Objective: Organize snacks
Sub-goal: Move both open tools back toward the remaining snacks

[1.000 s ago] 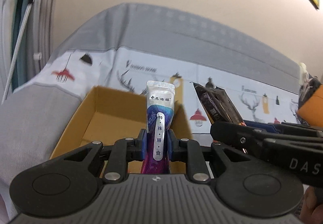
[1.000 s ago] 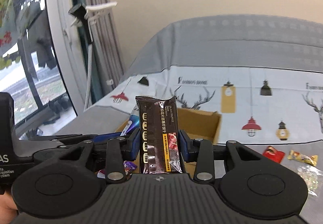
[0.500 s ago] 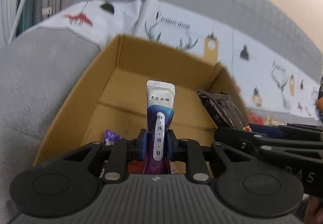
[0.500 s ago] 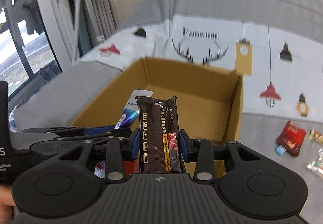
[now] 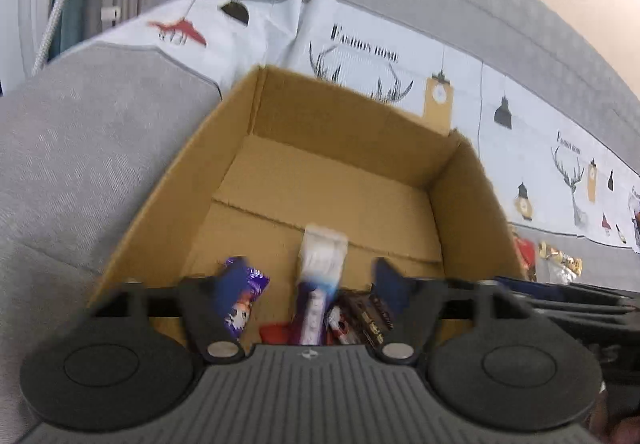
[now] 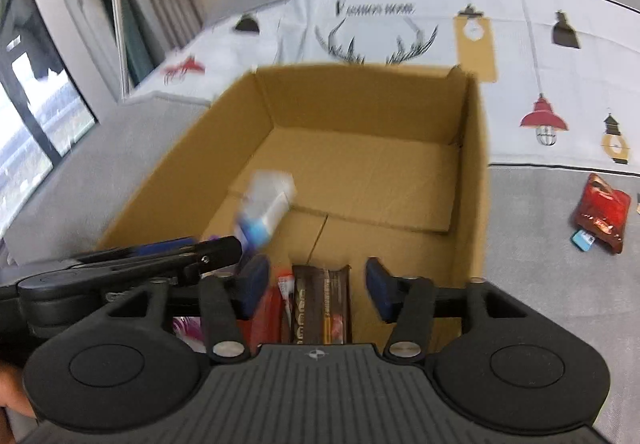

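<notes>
An open cardboard box (image 5: 340,115) sits on the grey sofa below both grippers. My left gripper (image 5: 310,284) hangs over its near end, jaws opening. The white and purple sachet (image 5: 322,264) is blurred between them, free of the pads, and shows again in the right wrist view (image 6: 266,203). My right gripper (image 6: 318,286) is beside it, jaws opening too. The dark brown snack bar (image 6: 320,304) stands between its blue pads (image 6: 380,288), with a gap on each side. A purple wrapped snack (image 5: 242,300) and a red packet (image 6: 268,316) lie on the box floor.
A red packet (image 6: 602,215) and small wrapped sweets (image 5: 560,264) lie on the sofa seat right of the box (image 6: 360,99). A white printed cloth (image 6: 400,23) covers the sofa back. Curtains and a window (image 6: 40,123) are at the left.
Both grippers sank toward the box and then spread their jaws. The sachet and the dark bar left the pads and are dropping into the box.
</notes>
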`<state>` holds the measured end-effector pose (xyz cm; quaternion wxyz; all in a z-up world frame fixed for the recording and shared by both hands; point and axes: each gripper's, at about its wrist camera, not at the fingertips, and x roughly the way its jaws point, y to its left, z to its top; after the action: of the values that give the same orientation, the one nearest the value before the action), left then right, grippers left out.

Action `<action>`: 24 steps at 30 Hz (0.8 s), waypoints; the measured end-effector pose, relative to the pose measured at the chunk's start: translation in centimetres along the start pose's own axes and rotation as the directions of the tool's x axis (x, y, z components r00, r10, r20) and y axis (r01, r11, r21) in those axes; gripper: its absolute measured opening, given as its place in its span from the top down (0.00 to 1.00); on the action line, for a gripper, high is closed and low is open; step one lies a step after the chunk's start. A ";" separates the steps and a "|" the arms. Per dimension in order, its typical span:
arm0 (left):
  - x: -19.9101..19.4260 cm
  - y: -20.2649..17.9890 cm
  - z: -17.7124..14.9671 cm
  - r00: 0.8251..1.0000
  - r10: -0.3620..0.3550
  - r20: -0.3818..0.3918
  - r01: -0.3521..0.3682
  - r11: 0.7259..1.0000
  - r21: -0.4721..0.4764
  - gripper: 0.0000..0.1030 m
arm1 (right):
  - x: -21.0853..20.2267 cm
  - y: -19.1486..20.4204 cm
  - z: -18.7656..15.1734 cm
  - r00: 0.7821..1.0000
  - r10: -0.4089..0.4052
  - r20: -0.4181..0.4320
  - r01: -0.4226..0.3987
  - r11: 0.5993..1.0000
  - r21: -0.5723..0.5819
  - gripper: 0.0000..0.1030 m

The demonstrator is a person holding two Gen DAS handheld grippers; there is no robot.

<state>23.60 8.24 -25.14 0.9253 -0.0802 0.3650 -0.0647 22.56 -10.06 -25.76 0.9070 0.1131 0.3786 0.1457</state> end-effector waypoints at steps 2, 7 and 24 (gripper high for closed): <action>-0.9 -0.8 0.1 1.000 -0.017 0.005 0.017 1.000 0.004 0.18 | -1.3 -0.7 0.0 1.000 0.012 0.029 -0.013 1.000 0.008 0.22; -3.3 -5.7 -0.5 0.998 -0.054 0.031 0.050 0.994 0.100 0.18 | -5.6 -3.2 -0.7 0.994 0.008 0.108 -0.014 0.999 0.051 0.18; 1.9 -26.2 -5.1 0.968 -0.243 -0.065 0.248 0.883 0.399 0.17 | -14.6 -23.8 -7.6 0.936 -0.268 0.229 0.192 0.931 0.309 0.01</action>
<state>19.87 -18.23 -24.97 0.9037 0.0676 0.3365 -0.2559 11.49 -36.60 -28.94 0.9350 0.2142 0.2805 -0.0345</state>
